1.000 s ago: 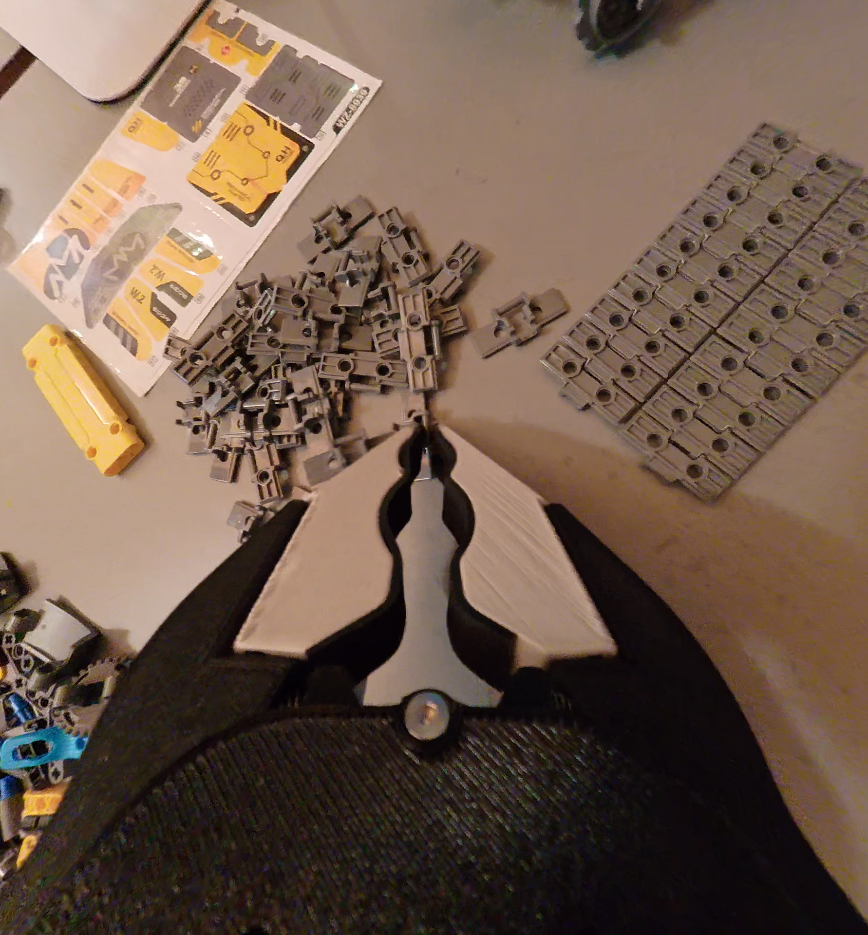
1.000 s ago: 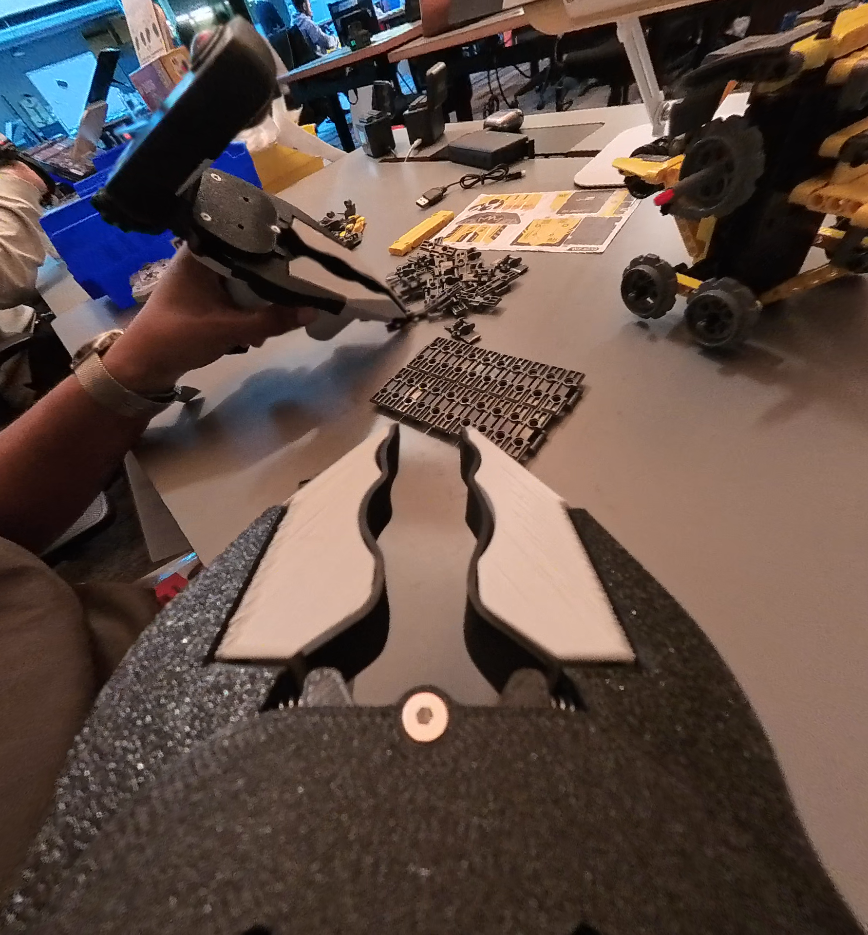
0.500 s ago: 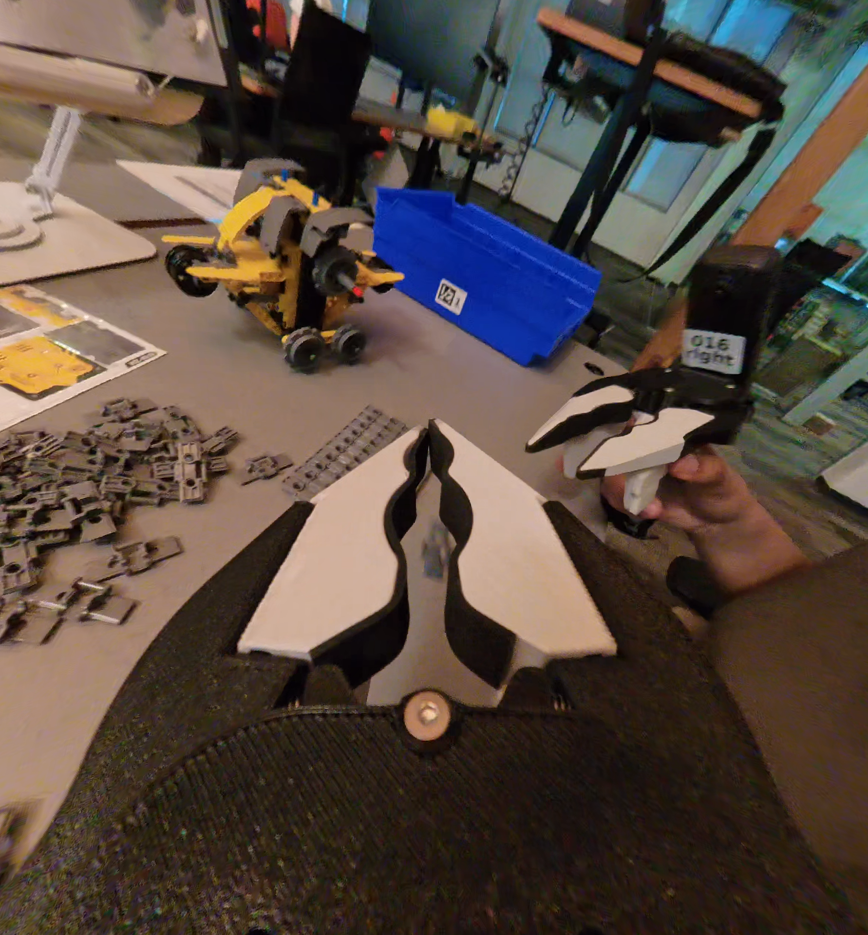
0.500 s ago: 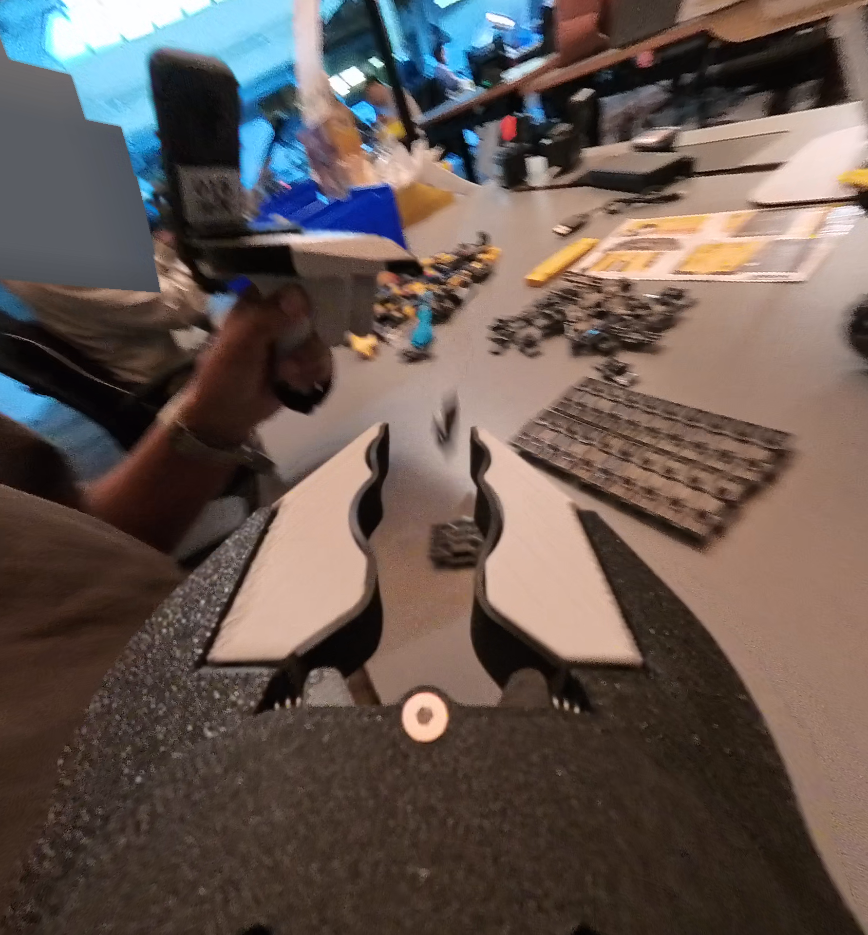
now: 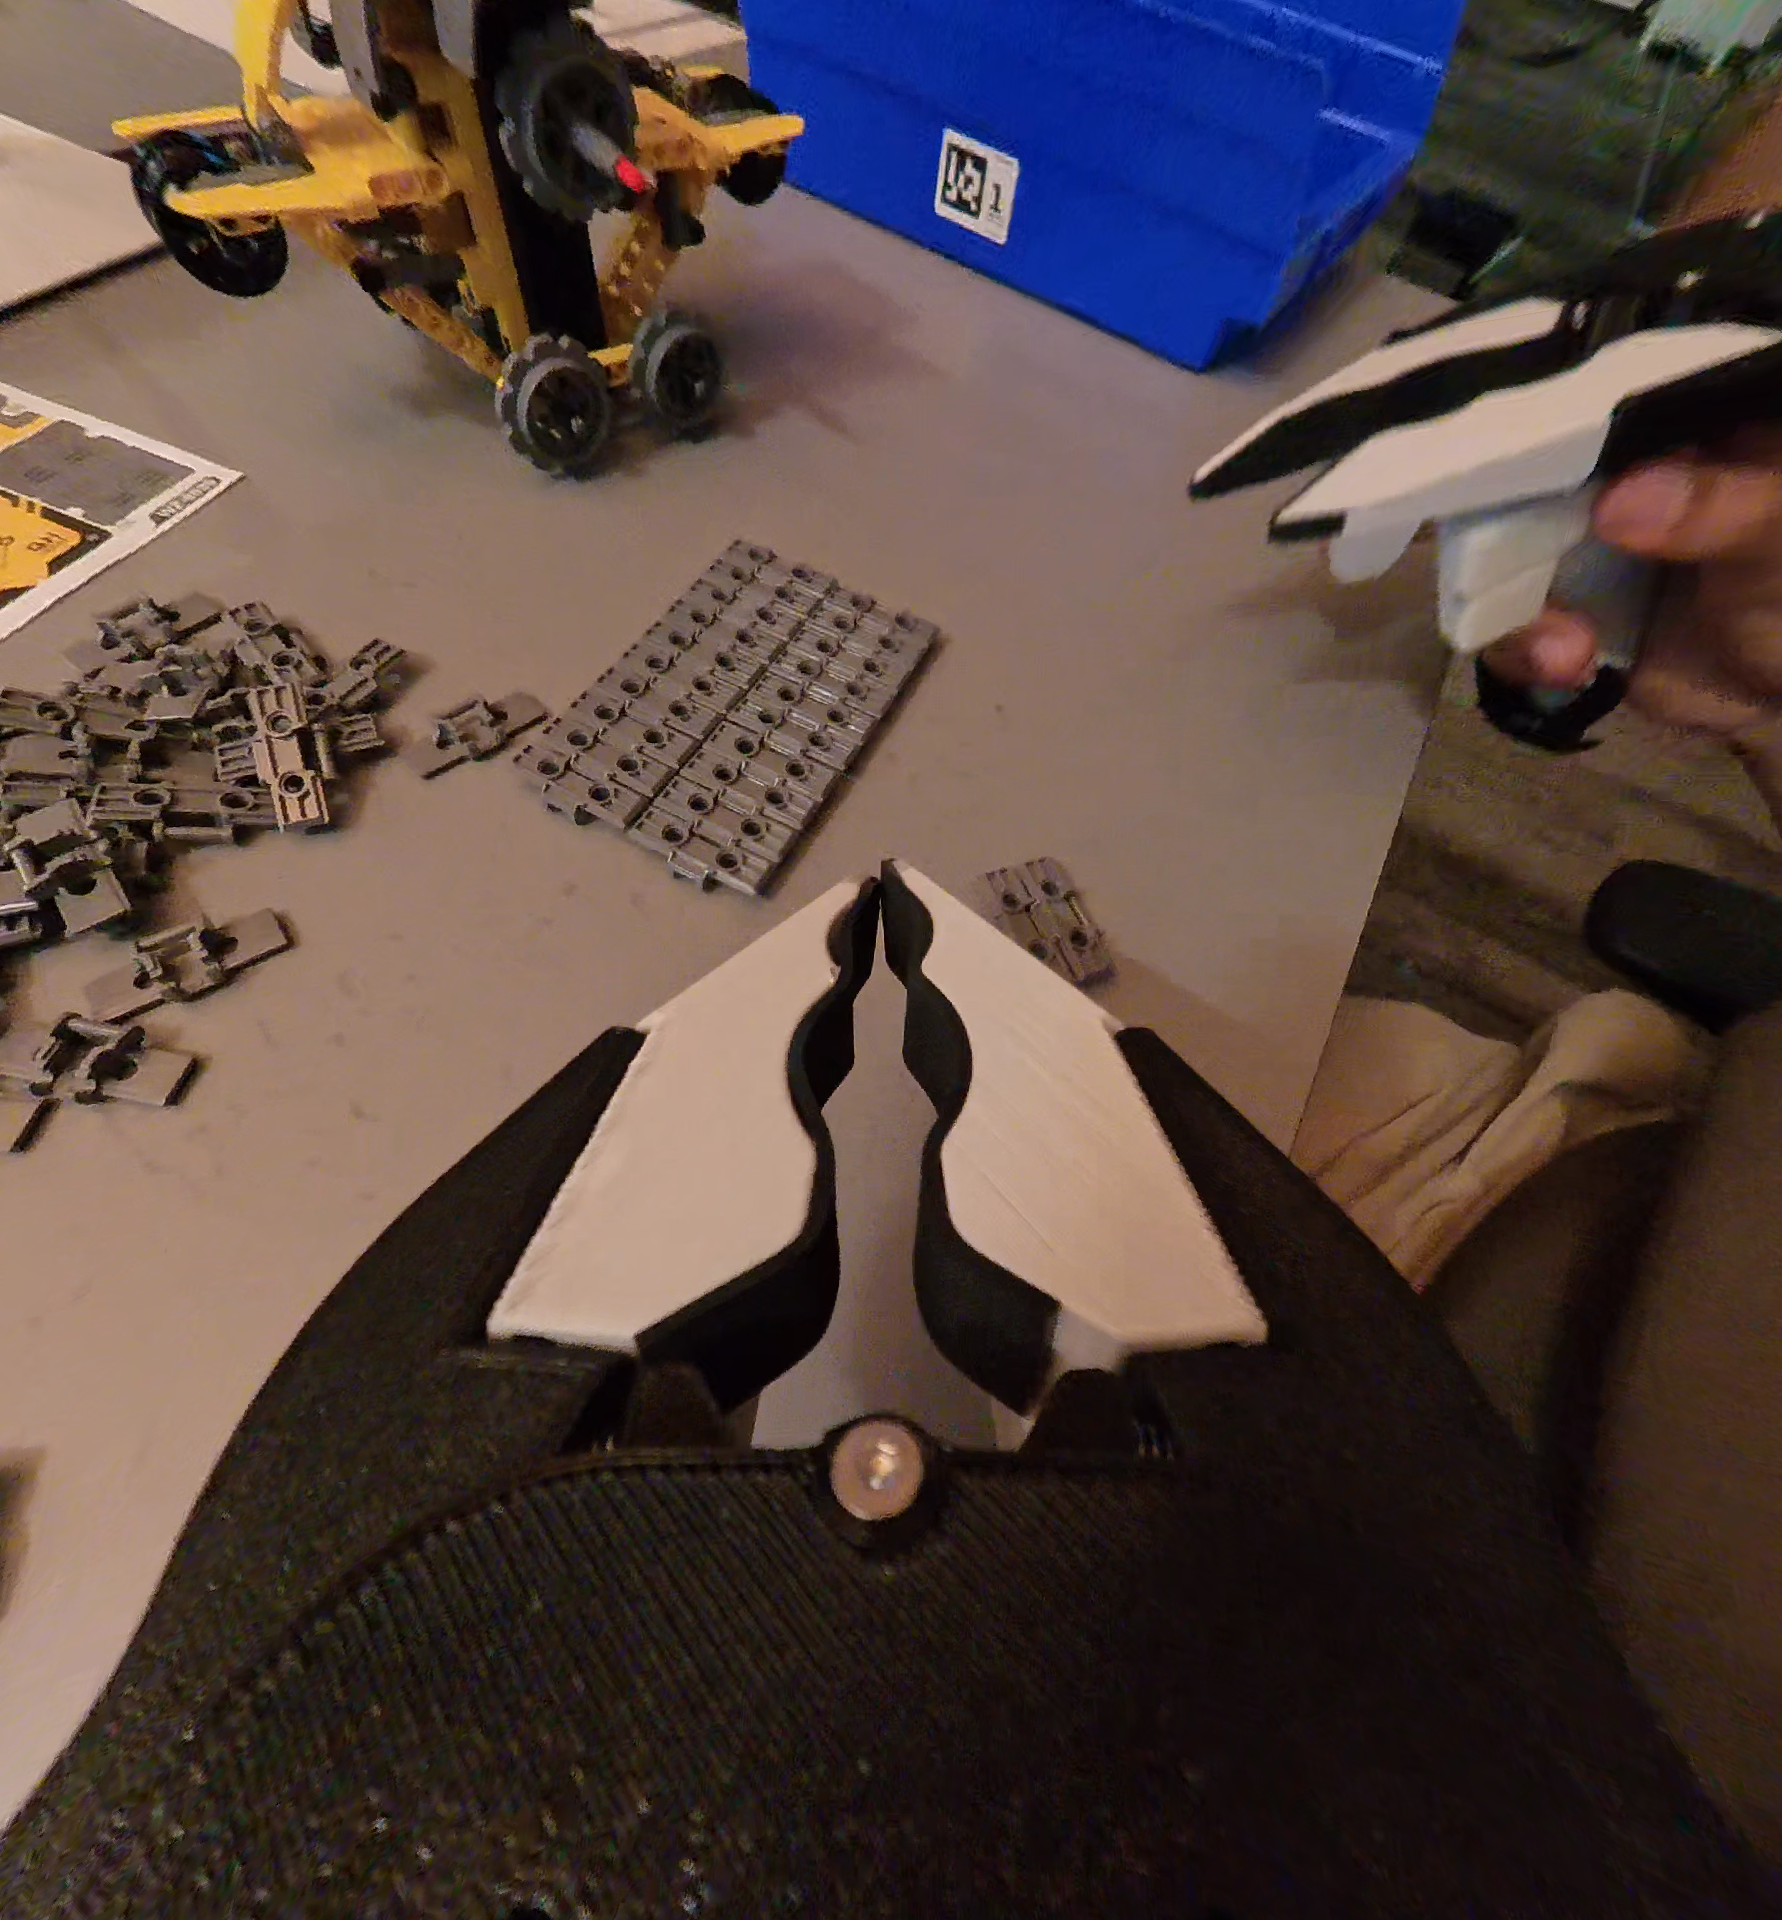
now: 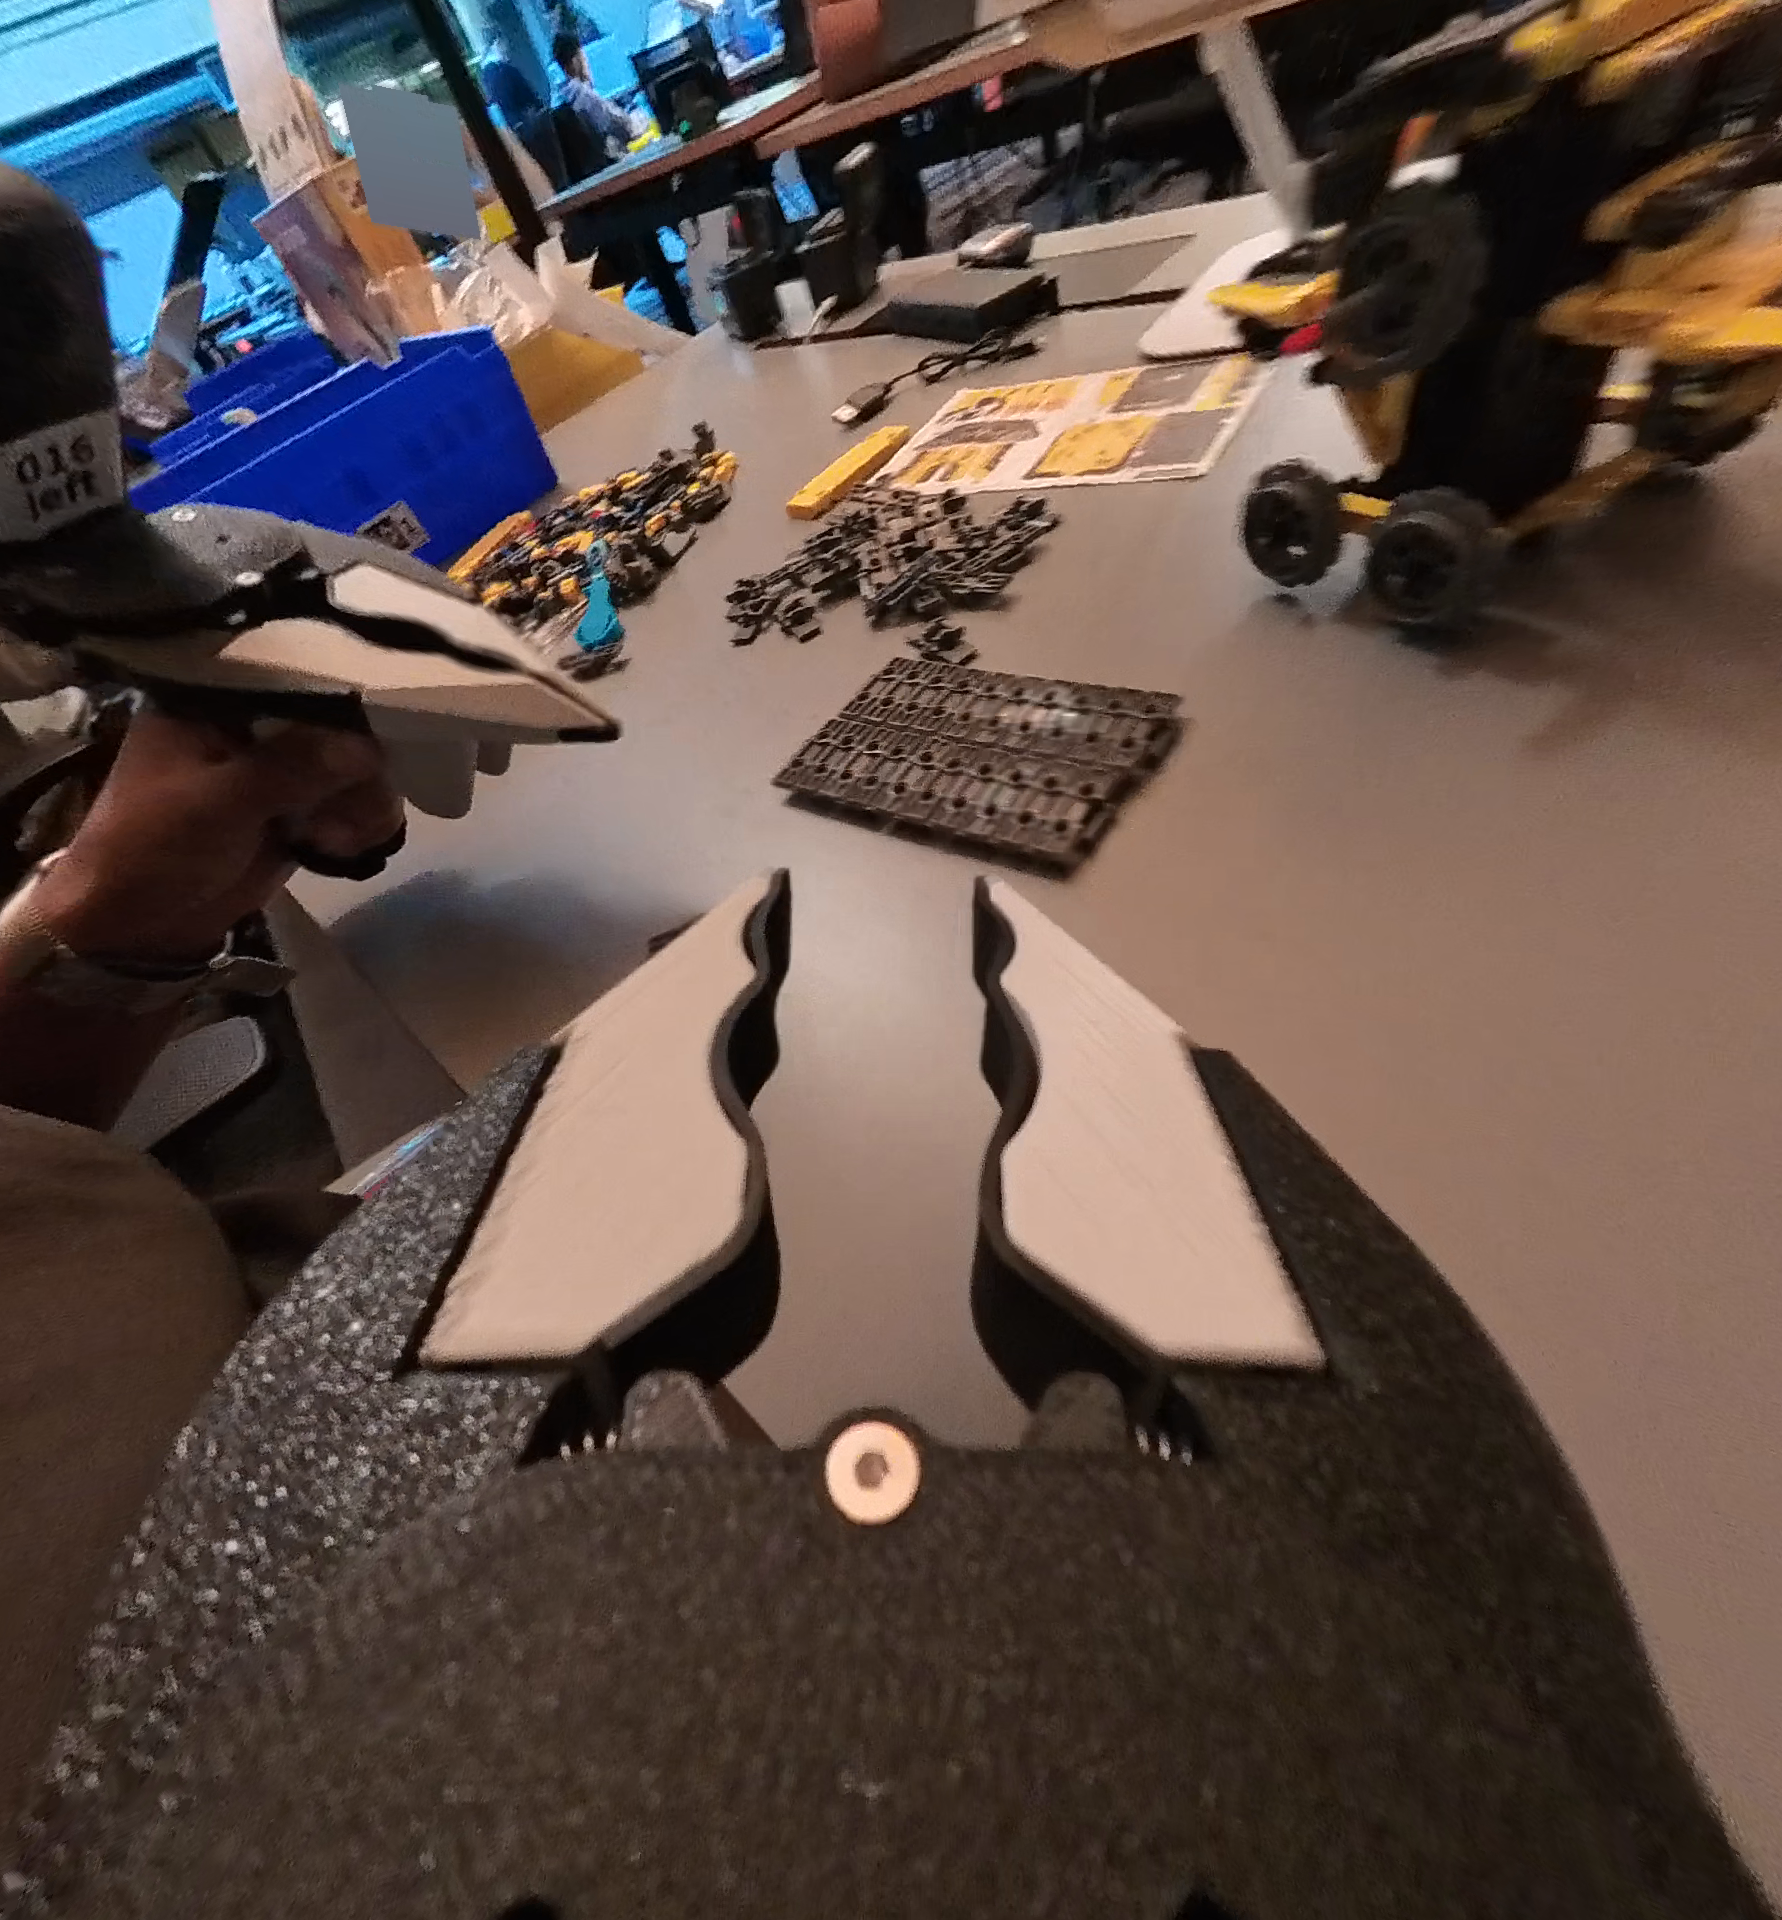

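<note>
Whereas a second ago the left gripper [image 5: 882, 894] was pinched on a small grey link at the edge of the loose pile [image 5: 139, 727], it now hangs over the near edge of the table [image 5: 1074, 520] with its tips pressed together and nothing between them. A short grey link piece [image 5: 1048, 920] lies flat on the table just to the right of those tips, apart from them and near the table's edge. Half a second ago a small grey piece showed blurred in the air between the fingers; the piece on the table looks to be that one, though this is a judgement.

The right gripper [image 6: 879, 894] is held above the table with its fingers spread and empty. It stands well apart from the left gripper and touches nothing.

A flat mat of joined links [image 5: 731, 717] lies beyond the left gripper, between the loose pile and the dropped piece, and appears unmoved. One single link [image 5: 476, 727] lies just beside its left end.

Farther back stand a yellow and black wheeled model [image 5: 471, 187], a blue bin [image 5: 1126, 156] and a printed sheet [image 5: 35, 499].
</note>
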Tool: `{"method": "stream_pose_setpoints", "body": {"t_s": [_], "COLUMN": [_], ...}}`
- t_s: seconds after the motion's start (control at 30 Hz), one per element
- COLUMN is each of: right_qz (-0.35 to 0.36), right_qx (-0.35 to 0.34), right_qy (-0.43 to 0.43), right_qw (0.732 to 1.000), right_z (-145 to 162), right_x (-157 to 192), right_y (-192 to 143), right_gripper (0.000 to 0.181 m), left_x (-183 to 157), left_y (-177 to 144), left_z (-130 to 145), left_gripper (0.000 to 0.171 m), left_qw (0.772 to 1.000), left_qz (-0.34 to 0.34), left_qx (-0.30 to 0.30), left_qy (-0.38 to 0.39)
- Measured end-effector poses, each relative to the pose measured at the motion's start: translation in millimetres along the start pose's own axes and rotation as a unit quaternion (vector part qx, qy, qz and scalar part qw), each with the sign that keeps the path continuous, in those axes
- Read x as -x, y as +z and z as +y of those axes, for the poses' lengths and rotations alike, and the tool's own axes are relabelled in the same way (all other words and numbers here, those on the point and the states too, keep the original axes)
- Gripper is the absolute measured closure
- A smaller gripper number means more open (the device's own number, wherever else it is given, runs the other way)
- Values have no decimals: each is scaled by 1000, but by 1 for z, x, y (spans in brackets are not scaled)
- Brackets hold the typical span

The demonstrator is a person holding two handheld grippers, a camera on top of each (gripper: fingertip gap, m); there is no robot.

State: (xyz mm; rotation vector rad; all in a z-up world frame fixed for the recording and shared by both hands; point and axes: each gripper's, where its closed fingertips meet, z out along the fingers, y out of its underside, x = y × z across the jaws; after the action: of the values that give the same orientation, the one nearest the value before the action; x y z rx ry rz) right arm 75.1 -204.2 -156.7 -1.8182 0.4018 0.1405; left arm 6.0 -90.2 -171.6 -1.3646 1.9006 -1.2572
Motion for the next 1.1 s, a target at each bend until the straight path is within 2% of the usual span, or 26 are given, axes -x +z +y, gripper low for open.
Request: {"method": "stream_pose_setpoints", "body": {"t_s": [0.17, 0.33, 0.43, 0.63, 0.73, 0.83, 0.93, 1.0, 1.1], "right_qz": [80, 162, 208, 304, 333, 379, 421, 443, 439], "right_qx": [-36, -87, -112, -145, -154, -133, -97, -46, 36], "right_qy": [0, -13, -16, -2, 21, 28, 8, -24, -35], "right_qw": [996, 983, 972, 942, 930, 915, 902, 895, 897], "right_z": [-18, -26, -18, 21, 50, 92, 140, 183, 270], "right_x": [-37, -59, -69, -88, -93, -105, -129, -154, -194], "right_y": [-61, -131, -170, -256, -289, -317, -339, -345, -334], "right_gripper": [147, 147, 147, 147, 147, 146, 129, 119, 125], "left_x": [-16, -41, -60, -109, -137, -165, -185, -189, -188], "left_y": [0, 2, 7, 23, 34, 45, 57, 67, 86], "left_z": [-6, -8, -6, 1, 3, 5, 7, 7, 8], "left_gripper": [170, 164, 161, 156, 151, 146, 137, 129, 116], "left_qw": [999, 999, 998, 997, 996, 995, 995, 994, 992], "left_qz": [29, 39, 40, 60, 75, 85, 69, 45, 3], "left_qx": [-13, -19, -21, -6, 1, 8, 22, 33, 50], "left_qy": [8, 23, 36, 52, 51, 53, 71, 92, 116]}}
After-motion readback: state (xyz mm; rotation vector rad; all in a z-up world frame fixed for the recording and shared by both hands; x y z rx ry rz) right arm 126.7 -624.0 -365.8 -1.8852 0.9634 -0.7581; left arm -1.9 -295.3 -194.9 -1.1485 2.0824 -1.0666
